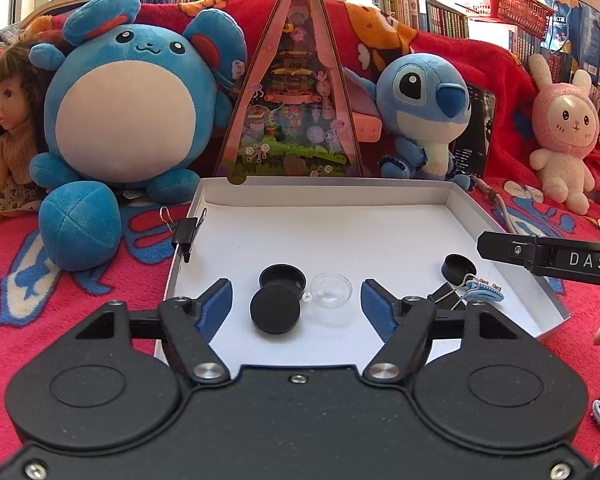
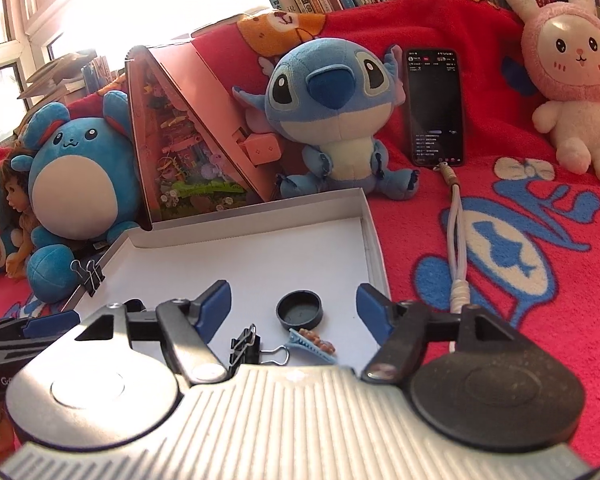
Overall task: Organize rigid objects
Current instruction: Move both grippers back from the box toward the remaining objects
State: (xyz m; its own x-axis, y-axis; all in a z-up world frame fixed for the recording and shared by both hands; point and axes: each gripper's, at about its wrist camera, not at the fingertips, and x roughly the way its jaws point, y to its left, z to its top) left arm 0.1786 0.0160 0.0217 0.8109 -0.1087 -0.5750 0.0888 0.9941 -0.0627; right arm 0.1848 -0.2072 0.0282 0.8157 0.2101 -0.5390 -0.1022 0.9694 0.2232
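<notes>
A shallow white box (image 1: pixel 380 196) lies on a red blanket. In the left wrist view it holds two black round caps (image 1: pixel 276 309), a clear plastic dome (image 1: pixel 331 289), another black cap (image 1: pixel 459 268), a black binder clip (image 1: pixel 446 294) and a blue hair clip (image 1: pixel 485 290). My left gripper (image 1: pixel 296 300) is open and empty, its fingers either side of the caps and dome. My right gripper (image 2: pixel 294 304) is open and empty above the black cap (image 2: pixel 299 311), binder clip (image 2: pixel 245 347) and hair clip (image 2: pixel 312 343).
Another binder clip (image 1: pixel 188 232) grips the box's left wall. Blue plush toys (image 1: pixel 132 96), a triangular pink toy house (image 1: pixel 296 92), a doll (image 1: pixel 8 136), a pink bunny (image 1: pixel 564 128) and a phone (image 2: pixel 434 106) with its cable (image 2: pixel 458 248) surround the box.
</notes>
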